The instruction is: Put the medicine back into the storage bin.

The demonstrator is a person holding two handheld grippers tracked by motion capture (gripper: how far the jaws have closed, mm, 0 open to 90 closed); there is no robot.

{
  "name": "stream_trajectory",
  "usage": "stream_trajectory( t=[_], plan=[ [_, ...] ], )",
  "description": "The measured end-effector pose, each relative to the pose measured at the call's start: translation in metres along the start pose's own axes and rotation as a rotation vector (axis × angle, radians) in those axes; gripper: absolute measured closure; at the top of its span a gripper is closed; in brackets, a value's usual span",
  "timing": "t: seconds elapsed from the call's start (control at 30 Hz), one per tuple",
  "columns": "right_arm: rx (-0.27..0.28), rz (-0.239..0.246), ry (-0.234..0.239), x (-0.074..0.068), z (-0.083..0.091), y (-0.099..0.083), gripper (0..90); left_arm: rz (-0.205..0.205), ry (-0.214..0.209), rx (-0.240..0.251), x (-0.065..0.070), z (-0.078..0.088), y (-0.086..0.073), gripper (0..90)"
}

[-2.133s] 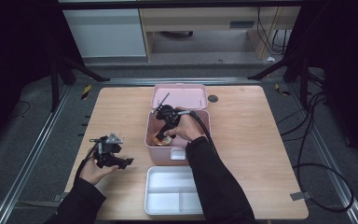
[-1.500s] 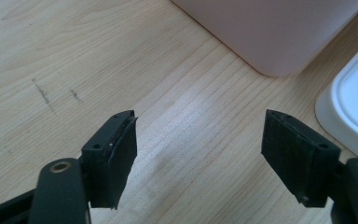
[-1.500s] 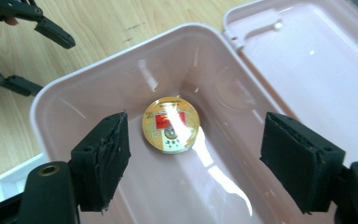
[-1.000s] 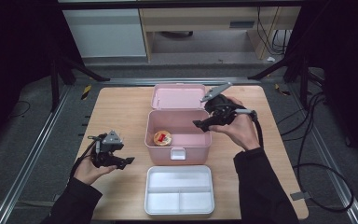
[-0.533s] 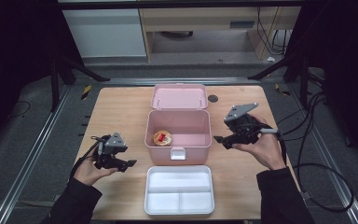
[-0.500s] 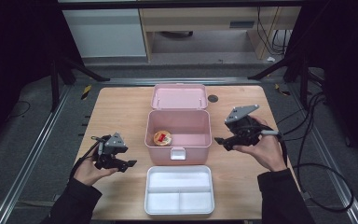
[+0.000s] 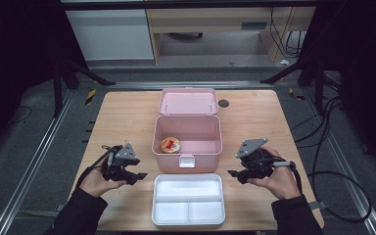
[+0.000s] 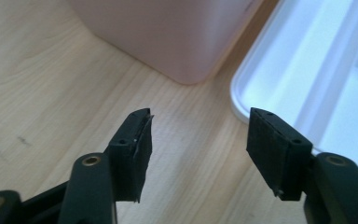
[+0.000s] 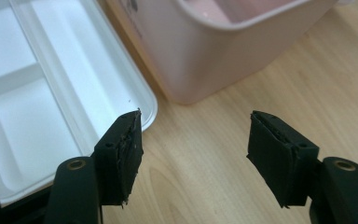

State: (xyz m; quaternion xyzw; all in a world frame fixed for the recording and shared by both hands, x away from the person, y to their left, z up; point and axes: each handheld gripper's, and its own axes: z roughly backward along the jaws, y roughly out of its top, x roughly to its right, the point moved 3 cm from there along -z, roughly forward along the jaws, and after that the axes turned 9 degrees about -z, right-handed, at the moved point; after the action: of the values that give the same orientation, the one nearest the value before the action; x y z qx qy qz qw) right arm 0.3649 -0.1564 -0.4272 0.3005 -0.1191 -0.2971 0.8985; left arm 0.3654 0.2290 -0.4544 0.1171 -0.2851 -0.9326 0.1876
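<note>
A pink box (image 7: 188,142) stands open mid-table with its lid (image 7: 188,101) laid back; a small round yellow-and-red item (image 7: 170,144) lies inside at its left. A white divided tray (image 7: 188,198) sits in front of it. My left gripper (image 7: 138,177) rests low at the tray's left, open and empty; its jaws have just been closing a little. In its own view the left gripper (image 8: 196,142) faces the box corner (image 8: 177,37) and tray rim (image 8: 242,100). My right gripper (image 7: 233,174) sits right of the tray, open and empty, jaws also narrowing; the right gripper (image 9: 193,149) looks at box (image 9: 214,51) and tray (image 9: 74,88).
A small dark disc (image 7: 223,103) lies on the table (image 7: 122,117) beside the lid at the back right. Cables (image 7: 342,181) trail off the table's right side. Metal rails (image 7: 34,161) run along the table's left edge.
My right gripper has left the box, swung out to the right and come down to the table beside the tray. The left hand has hardly moved.
</note>
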Motion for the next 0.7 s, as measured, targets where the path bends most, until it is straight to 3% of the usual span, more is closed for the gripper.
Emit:
stream_trajectory(
  t=[0.2,0.43,0.7],
  plan=[
    [-0.021,0.016,0.020,-0.009,-0.007,-0.012,38.8,-0.054,-0.035,0.000,0.010,-0.004,0.005,40.9],
    [-0.062,0.078,0.074,-0.026,-0.028,-0.013,40.6,-0.116,-0.075,-0.034,0.025,-0.011,0.010,44.1],
    [-0.106,0.121,0.134,-0.043,-0.047,-0.016,44.0,-0.157,-0.112,-0.040,0.039,-0.016,0.017,48.4]
  ],
)
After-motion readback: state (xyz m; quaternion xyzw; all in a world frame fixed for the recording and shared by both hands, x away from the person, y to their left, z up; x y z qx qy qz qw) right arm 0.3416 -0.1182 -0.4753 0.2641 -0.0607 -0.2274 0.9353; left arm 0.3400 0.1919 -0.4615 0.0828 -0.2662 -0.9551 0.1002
